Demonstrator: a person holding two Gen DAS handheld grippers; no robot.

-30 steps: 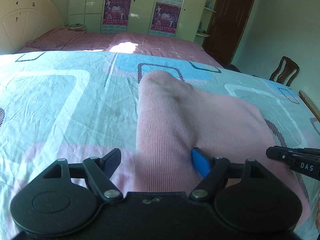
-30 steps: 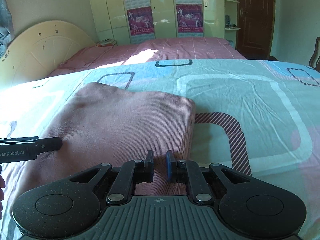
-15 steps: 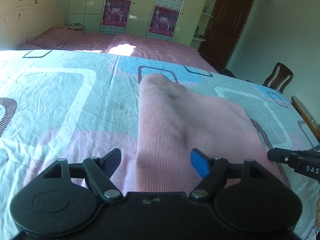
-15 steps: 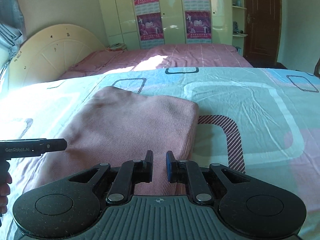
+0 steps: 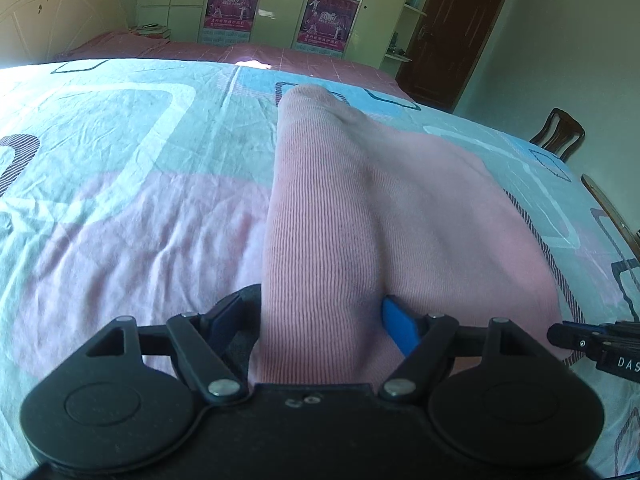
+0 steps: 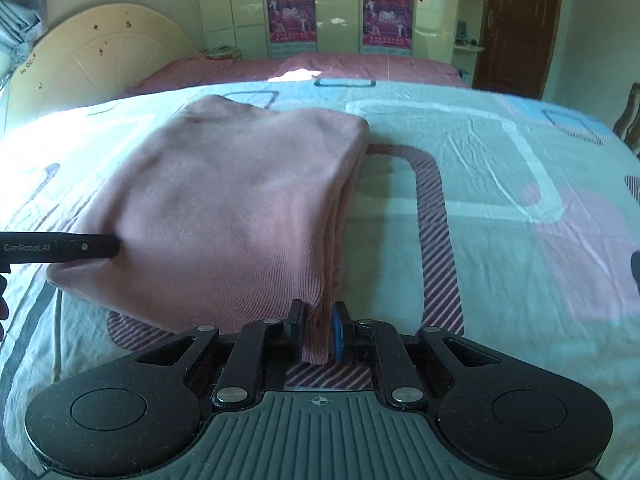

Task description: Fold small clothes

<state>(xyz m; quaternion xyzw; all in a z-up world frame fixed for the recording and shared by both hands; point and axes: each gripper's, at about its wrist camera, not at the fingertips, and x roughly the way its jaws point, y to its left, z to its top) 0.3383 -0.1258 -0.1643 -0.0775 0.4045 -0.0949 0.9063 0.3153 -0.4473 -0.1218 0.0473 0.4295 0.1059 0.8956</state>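
Note:
A pink ribbed garment (image 5: 380,216) lies folded on the patterned bed sheet (image 5: 120,168). My left gripper (image 5: 316,320) has its jaws wide apart around the garment's near left edge, which is raised off the sheet. In the right wrist view my right gripper (image 6: 318,332) is shut on the near right corner of the garment (image 6: 240,208), which is lifted so the striped sheet (image 6: 500,200) shows beneath. The left gripper's tip (image 6: 92,246) shows at the garment's left side, and the right gripper's tip (image 5: 580,340) shows at far right.
A second bed with a pink cover (image 6: 320,68) and a cream headboard (image 6: 96,60) stands behind. Cream wardrobes with posters (image 6: 340,8) line the back wall beside a brown door (image 6: 520,20). A wooden chair (image 5: 560,132) stands at the bed's right.
Both grippers have risen, and the near edge of the garment has come up off the sheet with them. The right gripper stays shut on its corner; the left stays wide.

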